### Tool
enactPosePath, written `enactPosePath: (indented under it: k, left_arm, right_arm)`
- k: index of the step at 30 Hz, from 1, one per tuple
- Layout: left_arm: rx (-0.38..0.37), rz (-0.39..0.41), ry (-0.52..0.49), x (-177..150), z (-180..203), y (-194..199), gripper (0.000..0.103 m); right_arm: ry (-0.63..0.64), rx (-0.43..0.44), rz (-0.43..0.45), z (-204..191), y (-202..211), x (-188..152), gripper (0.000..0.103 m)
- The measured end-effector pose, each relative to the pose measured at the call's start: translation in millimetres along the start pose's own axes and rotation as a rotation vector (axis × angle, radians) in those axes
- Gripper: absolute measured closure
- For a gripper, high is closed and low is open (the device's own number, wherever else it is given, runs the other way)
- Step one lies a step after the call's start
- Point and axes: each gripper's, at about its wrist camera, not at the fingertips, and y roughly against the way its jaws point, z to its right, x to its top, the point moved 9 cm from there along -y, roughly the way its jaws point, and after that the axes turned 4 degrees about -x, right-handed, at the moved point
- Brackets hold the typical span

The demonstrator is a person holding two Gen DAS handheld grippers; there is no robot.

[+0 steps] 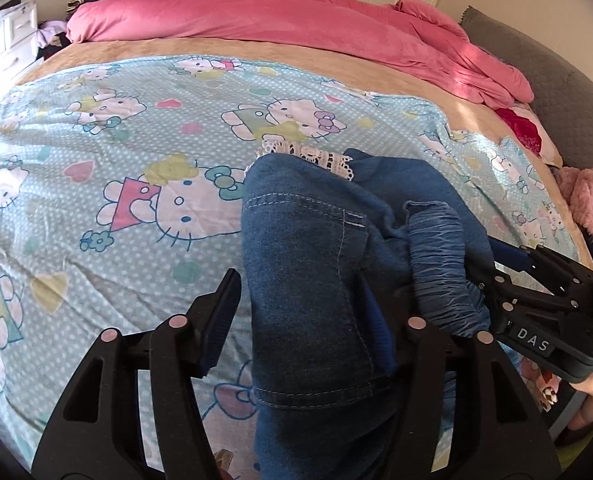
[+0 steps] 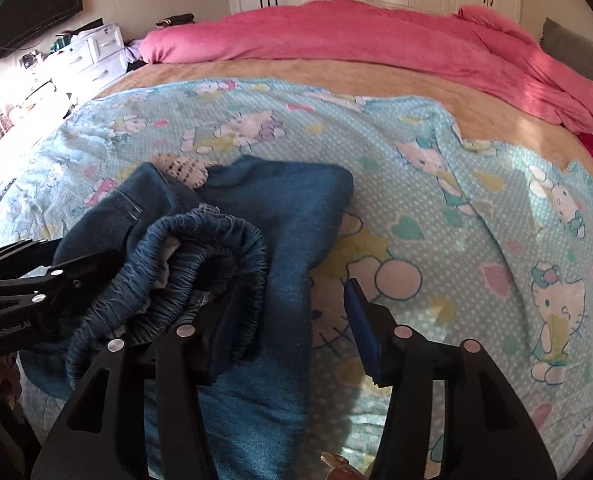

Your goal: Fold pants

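Blue denim pants (image 1: pixel 320 264) with a ruched elastic waistband (image 1: pixel 440 264) and white lace trim (image 1: pixel 316 156) lie partly folded on the Hello Kitty sheet (image 1: pixel 116 184). My left gripper (image 1: pixel 300 312) is open, its jaws standing to either side of the folded denim. The right gripper (image 1: pixel 496 264) reaches in from the right beside the waistband. In the right wrist view the pants (image 2: pixel 276 208) sit left of centre, the waistband (image 2: pixel 200 264) bunched. My right gripper (image 2: pixel 292 320) is open, its left finger by the waistband. The left gripper's fingers (image 2: pixel 80 272) come in from the left.
A pink duvet (image 1: pixel 280 20) is heaped across the far side of the bed, with a grey headboard (image 1: pixel 556 92) at right. A white dresser (image 2: pixel 92 56) stands left of the bed, with wardrobes behind. A pink fluffy item (image 1: pixel 580 196) lies at the right edge.
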Motion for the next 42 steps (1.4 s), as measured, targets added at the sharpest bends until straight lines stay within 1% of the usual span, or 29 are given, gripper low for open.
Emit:
enactPosePath:
  k: [3,7,9,11,13,14,16,17,19,22,27,31,36,40,42]
  left_arm:
    - [0.003,0.006,0.0,-0.8,0.2,3.0,0.048]
    - [0.004,0.018,-0.001,0.3,0.4,9.4,0.043]
    - [0.0,0.026,0.007,0.7,-0.6,14.3,0.04]
    - [-0.003,0.038,0.014,2.7,-0.4,19.8,0.033]
    - [0.0,0.058,0.019,5.0,0.5,28.2,0.022]
    - [-0.001,0.065,0.021,5.6,1.5,32.4,0.021]
    - [-0.012,0.084,0.02,6.3,5.3,43.9,0.009]
    - [-0.01,0.097,0.015,6.1,6.9,50.6,0.009]
    - [-0.006,0.116,-0.002,4.4,11.0,62.0,0.009]
    - [0.014,0.139,-0.014,0.0,13.8,78.1,0.009]
    - [0.022,0.168,-0.026,-13.8,18.9,102.0,0.009]
    - [0.033,0.168,-0.03,-30.9,19.9,115.5,0.009]
    - [0.039,0.145,-0.02,-56.2,17.9,124.4,0.009]
    - [0.03,0.124,-0.012,-74.0,19.0,127.1,0.009]
    - [0.036,0.114,-0.025,-83.2,20.1,127.5,0.009]
  right_arm:
    - [-0.018,0.007,0.003,3.5,2.2,-0.8,0.051]
    - [-0.036,0.009,0.019,7.0,11.2,-0.5,0.05]
    - [-0.054,0.014,0.033,9.5,18.6,0.2,0.029]
    - [-0.073,0.025,0.057,12.5,29.4,2.2,0.028]
    - [-0.08,0.028,0.084,14.8,41.2,4.3,0.028]
    - [-0.085,0.031,0.115,16.2,51.1,6.0,0.028]
    - [-0.096,0.034,0.159,17.2,67.2,7.3,0.007]
    - [-0.106,0.035,0.19,17.8,77.7,7.6,0.005]
    - [-0.109,0.052,0.233,15.2,95.6,6.0,0.005]
    - [-0.103,0.055,0.277,12.1,117.0,0.7,0.004]
    - [-0.102,0.069,0.307,7.7,143.3,-11.2,0.004]
    - [-0.074,0.077,0.289,-2.6,153.8,-26.2,0.004]
    - [-0.053,0.07,0.261,-11.2,161.0,-50.9,0.004]
    - [-0.059,0.069,0.208,-15.1,159.0,-72.1,0.004]
    - [-0.058,0.051,0.191,-15.7,158.0,-82.2,0.004]
